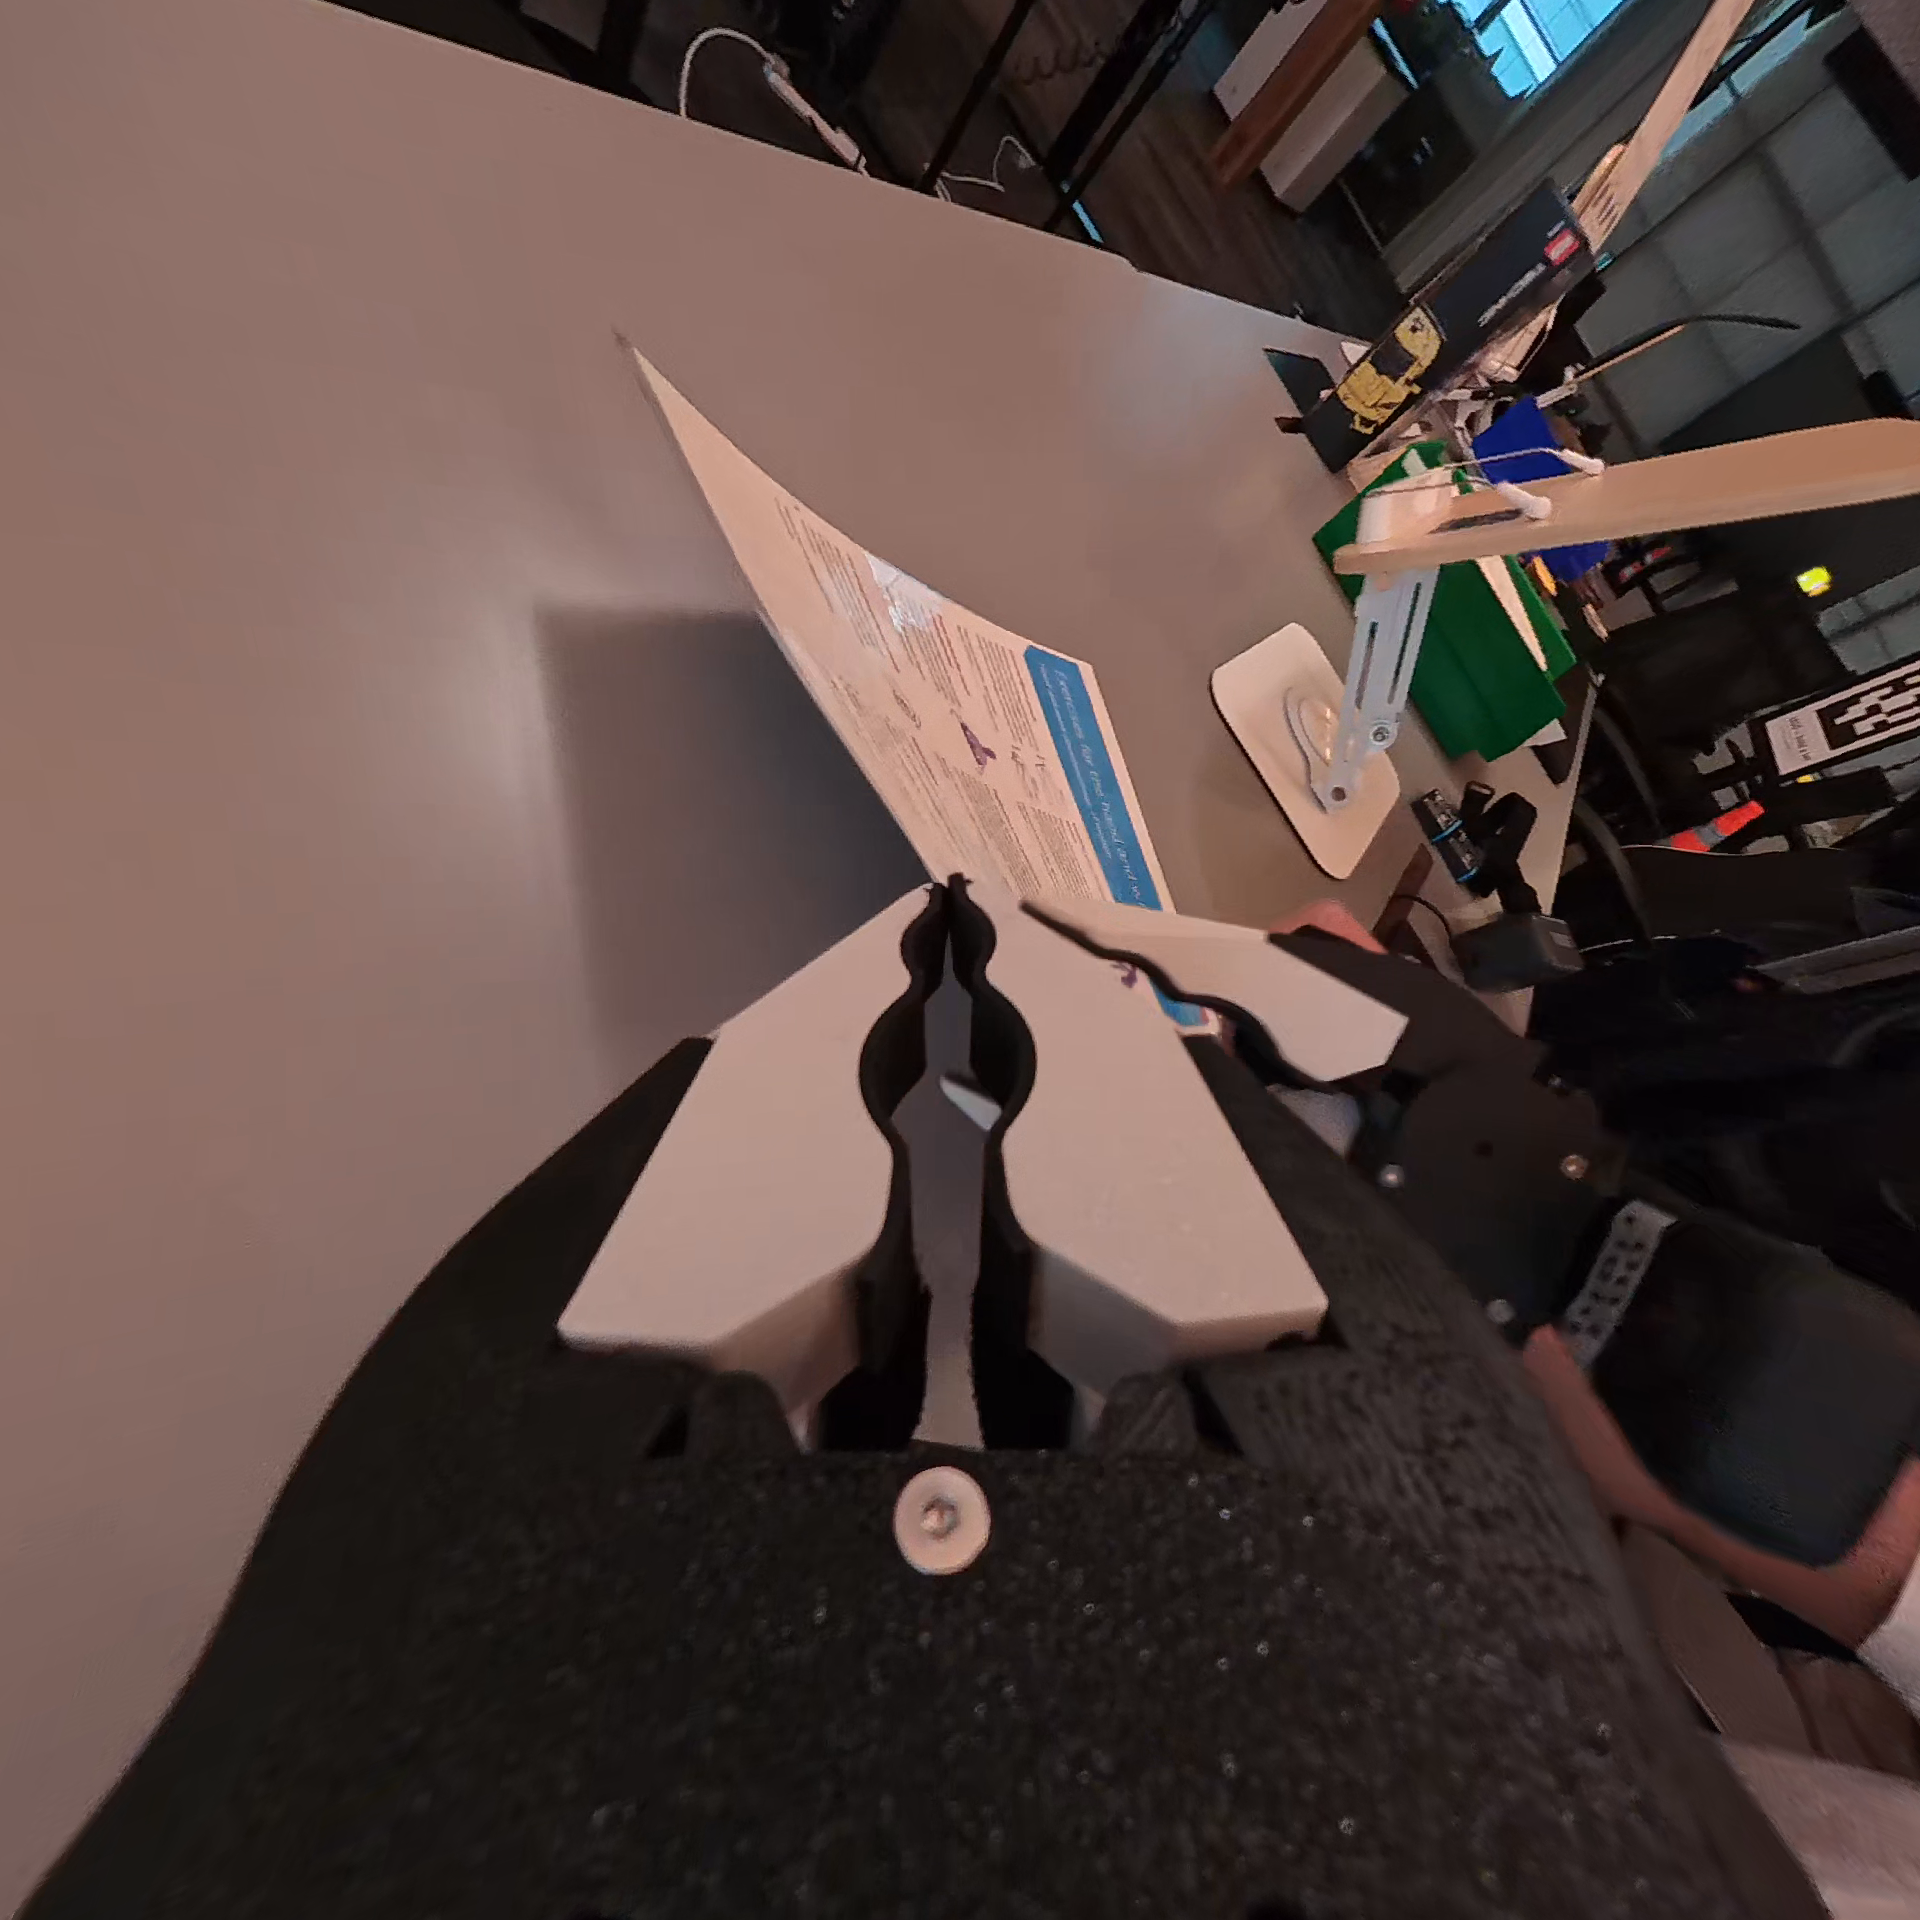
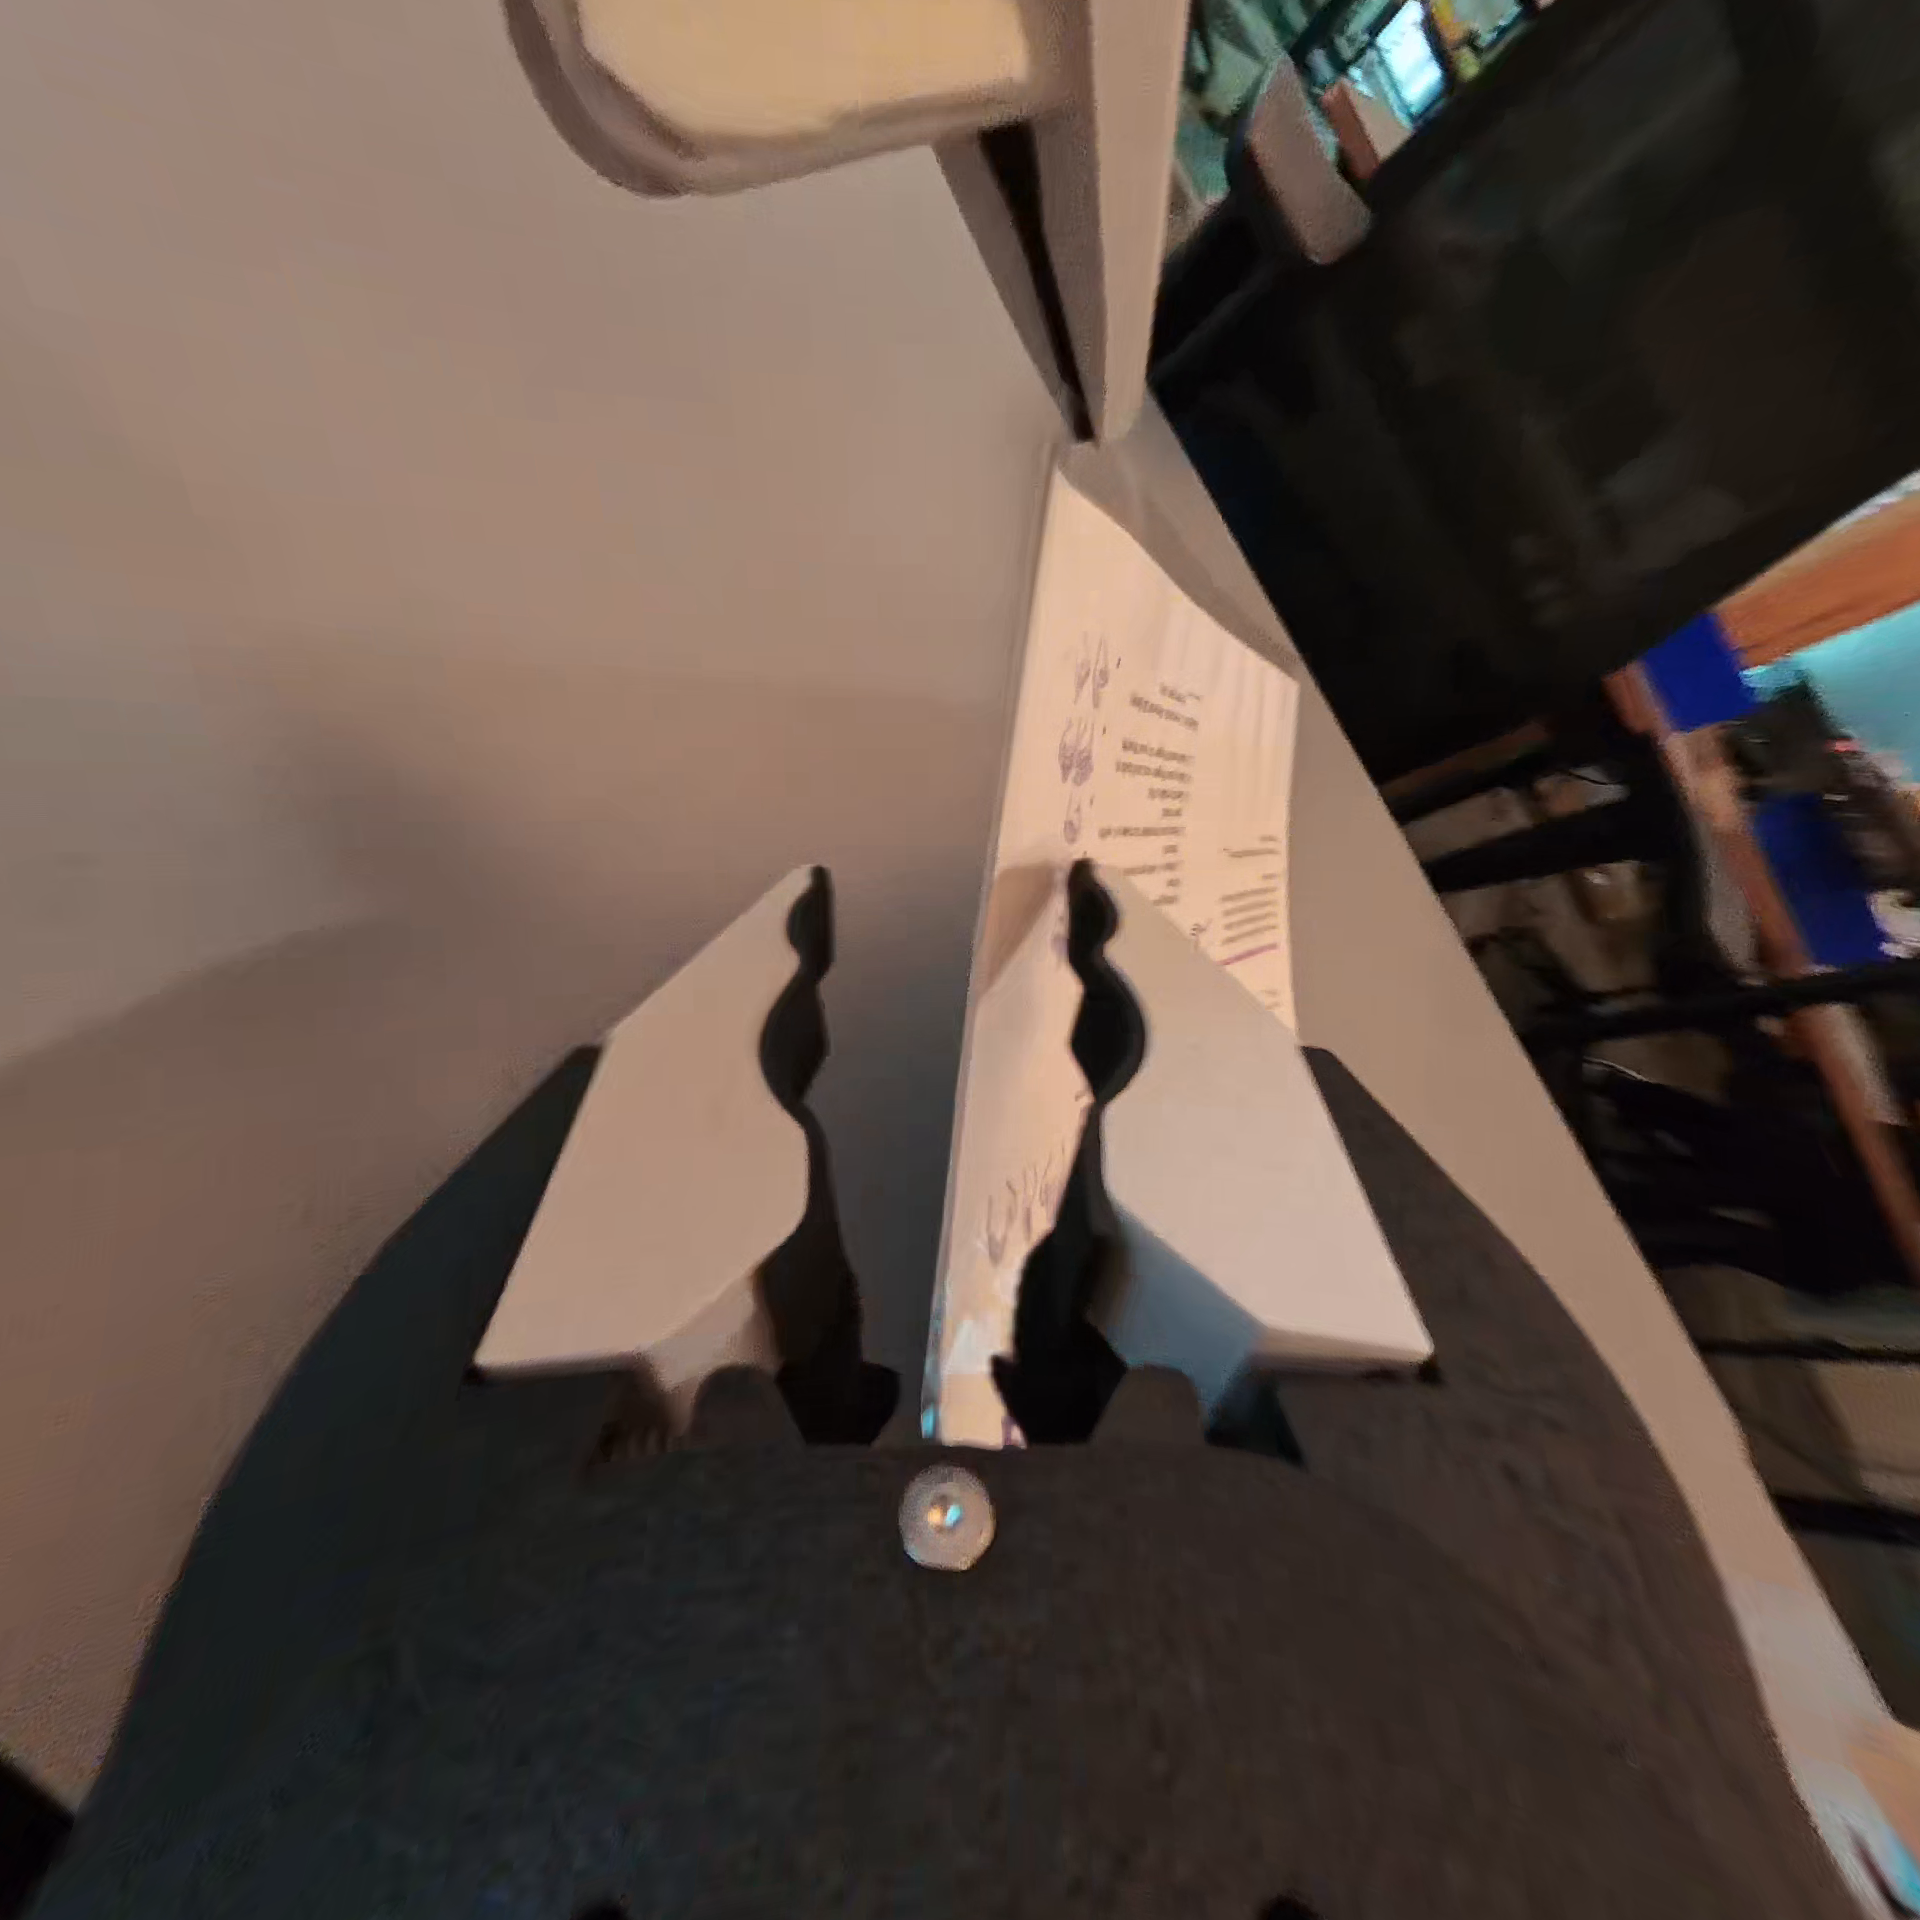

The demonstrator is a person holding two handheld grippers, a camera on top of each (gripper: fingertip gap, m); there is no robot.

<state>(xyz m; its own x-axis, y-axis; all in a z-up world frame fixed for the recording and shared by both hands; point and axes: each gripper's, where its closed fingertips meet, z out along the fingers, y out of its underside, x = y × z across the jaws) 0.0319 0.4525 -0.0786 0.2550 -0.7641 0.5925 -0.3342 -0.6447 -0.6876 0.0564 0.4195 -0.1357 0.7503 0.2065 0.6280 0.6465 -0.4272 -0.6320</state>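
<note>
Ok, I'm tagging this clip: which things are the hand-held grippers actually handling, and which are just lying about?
In hand:
- printed sheet, pinched by the shut left hand-held gripper
- the same sheet passes between the open fingers of the right hand-held gripper

Lying about, far side of the grey table:
- white stand base
- green box
- black box

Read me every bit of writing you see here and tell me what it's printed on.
I don't read writing out, so here is only what bears it.
Printed sheet, pinched in the left gripper: fine body text, too small; blue title band, not quoted.
Black box: white lettering and a red logo, blurred.
Black-and-white marker card: tiny line, too small.
</note>
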